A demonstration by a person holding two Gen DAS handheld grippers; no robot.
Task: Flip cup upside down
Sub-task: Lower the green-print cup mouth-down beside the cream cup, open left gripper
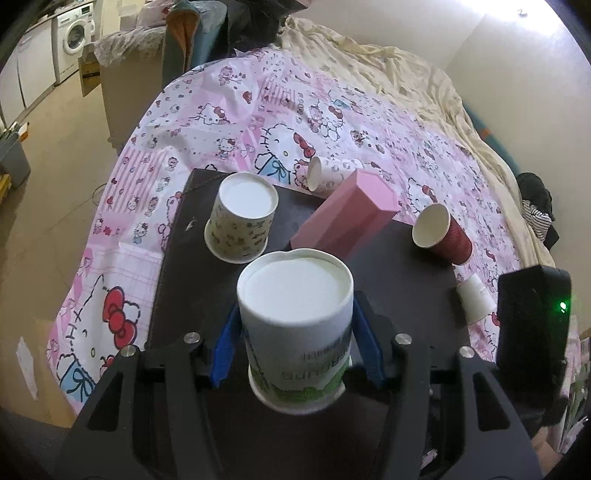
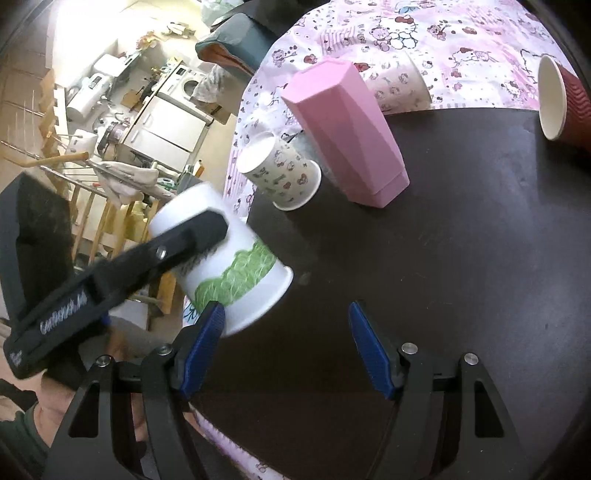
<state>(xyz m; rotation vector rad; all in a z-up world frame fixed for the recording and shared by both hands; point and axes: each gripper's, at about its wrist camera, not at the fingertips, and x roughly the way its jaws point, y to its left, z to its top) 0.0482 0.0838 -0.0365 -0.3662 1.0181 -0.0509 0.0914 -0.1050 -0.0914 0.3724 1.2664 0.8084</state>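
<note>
Cup (image 1: 295, 325) between left gripper (image 1: 295, 347) fingers.

Pink box (image 1: 343, 216) lying on dark board (image 1: 406, 280); red cup (image 1: 441, 234) tipped over at board's edge; washing machine (image 1: 75, 35) far behind.

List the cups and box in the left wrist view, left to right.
Cartoon-print cup → green-print cup in the left tongs → pink box → red cup on its side → small white cup.
</note>
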